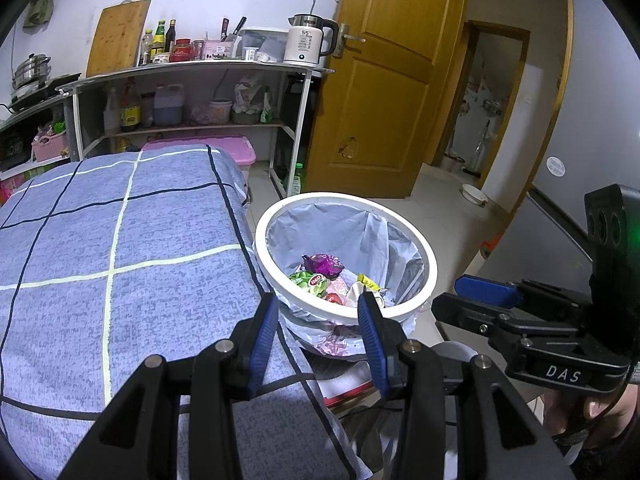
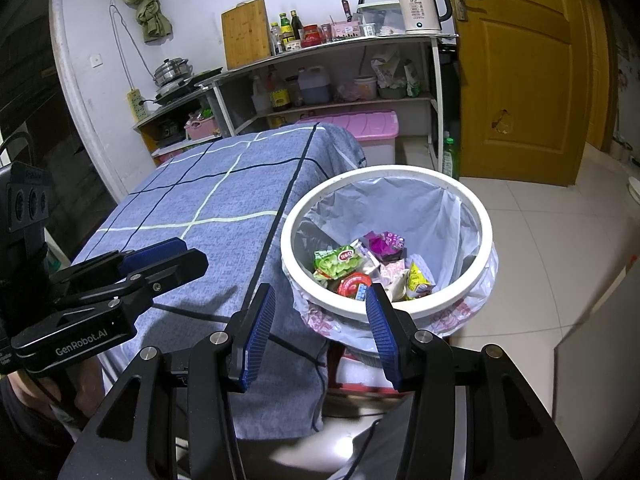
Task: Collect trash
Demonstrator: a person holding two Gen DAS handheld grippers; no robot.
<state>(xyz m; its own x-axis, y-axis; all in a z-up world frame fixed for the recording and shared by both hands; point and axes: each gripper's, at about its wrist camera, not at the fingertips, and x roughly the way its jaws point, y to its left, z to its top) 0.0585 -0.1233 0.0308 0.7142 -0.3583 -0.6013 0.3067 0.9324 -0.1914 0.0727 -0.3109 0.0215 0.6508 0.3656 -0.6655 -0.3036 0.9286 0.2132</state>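
Note:
A white-rimmed trash bin (image 1: 430,256) lined with a pale plastic bag stands beside the table, also in the right wrist view (image 2: 486,228). Inside lie several wrappers: a purple one (image 1: 323,264) (image 2: 385,245), a green snack packet (image 1: 308,282) (image 2: 336,261), a red lid (image 2: 352,285) and a yellow packet (image 2: 418,278). My left gripper (image 1: 318,304) is open and empty, over the table edge next to the bin. My right gripper (image 2: 320,294) is open and empty, near the bin's near rim. Each gripper shows in the other's view, the right one (image 1: 472,300) and the left one (image 2: 176,254).
A table under a blue checked cloth (image 1: 120,240) (image 2: 224,208) fills the left. Behind it stands a metal shelf (image 1: 192,68) with bottles, a cutting board and a white kettle (image 1: 306,42). A pink storage box (image 1: 236,148), a wooden door (image 1: 384,80) and tiled floor (image 2: 540,240) lie beyond.

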